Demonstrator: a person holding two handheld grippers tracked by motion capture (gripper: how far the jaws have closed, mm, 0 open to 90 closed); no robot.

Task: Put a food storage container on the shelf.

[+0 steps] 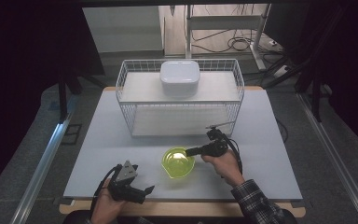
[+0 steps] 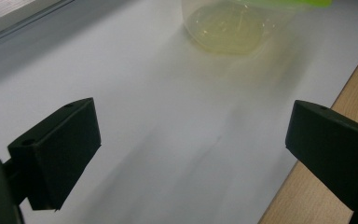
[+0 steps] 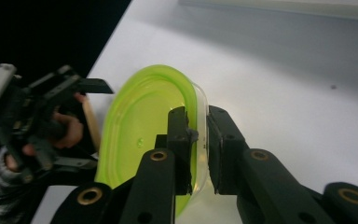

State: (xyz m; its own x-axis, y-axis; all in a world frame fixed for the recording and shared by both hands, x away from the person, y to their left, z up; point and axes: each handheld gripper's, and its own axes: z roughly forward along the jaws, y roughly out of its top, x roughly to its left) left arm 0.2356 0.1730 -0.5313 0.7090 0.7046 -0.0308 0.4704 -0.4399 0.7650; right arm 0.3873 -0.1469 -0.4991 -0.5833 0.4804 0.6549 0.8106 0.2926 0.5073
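Green translucent oval tub point(image 1: 177, 163), smooth-rimmed

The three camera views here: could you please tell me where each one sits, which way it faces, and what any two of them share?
High view: above the person's side, looking forward and down on the table, wire basket and white box; both forearms enter from below.
Left gripper view: rides the left hand-held gripper, looking across the table between wide-apart jaws.
Right gripper view: rides the right hand-held gripper, its jaws clamped on the rim of the green bowl.
Shared: all three show the bowl; high and right gripper views show the left hand-held gripper.
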